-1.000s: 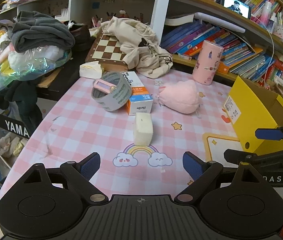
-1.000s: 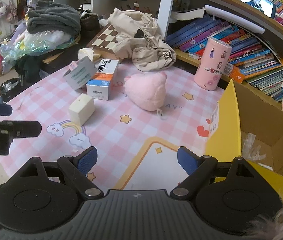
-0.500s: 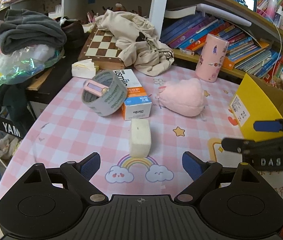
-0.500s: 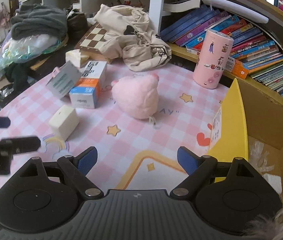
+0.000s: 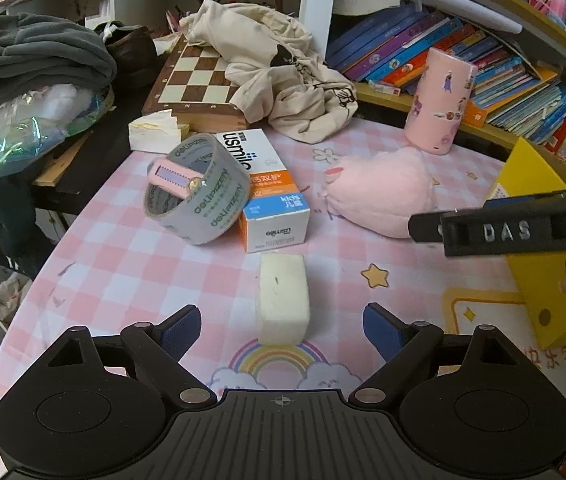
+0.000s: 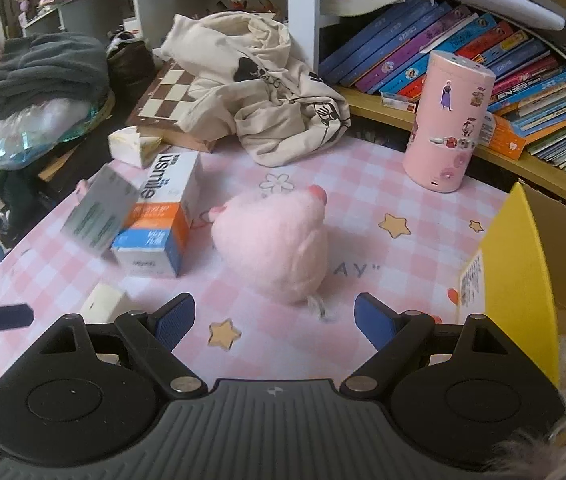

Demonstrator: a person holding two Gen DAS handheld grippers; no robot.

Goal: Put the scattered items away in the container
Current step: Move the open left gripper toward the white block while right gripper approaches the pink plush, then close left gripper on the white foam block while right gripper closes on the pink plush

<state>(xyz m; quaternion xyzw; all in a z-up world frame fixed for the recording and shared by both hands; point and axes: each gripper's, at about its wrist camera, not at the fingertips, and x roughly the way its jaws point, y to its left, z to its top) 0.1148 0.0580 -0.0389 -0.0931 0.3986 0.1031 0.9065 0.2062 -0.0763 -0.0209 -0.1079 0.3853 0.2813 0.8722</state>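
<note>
A cream foam block [image 5: 283,296] lies on the pink checked tablecloth [image 5: 123,264], just ahead of my open left gripper [image 5: 281,326], whose jaws hold nothing. Behind it sit an orange and white toothpaste box [image 5: 271,200] and a grey tape roll [image 5: 199,192] with a small pink item on it. A pink plush toy [image 6: 275,248] lies right in front of my open, empty right gripper [image 6: 273,320]. The yellow cardboard box [image 6: 519,280] stands open at the right. In the left wrist view the right gripper's black finger [image 5: 503,232] reaches in from the right.
A pink cylinder [image 6: 449,124] with stickers stands at the table's back. A beige cloth [image 6: 267,80] lies over a chessboard [image 5: 195,80] behind the table. Book shelves [image 6: 483,52] run along the back right. Piled clothes [image 5: 35,64] fill the left side.
Both grippers have advanced over the table: the foam block now sits close ahead of the left jaws, and the pink plush close before the right jaws. Both stay open.
</note>
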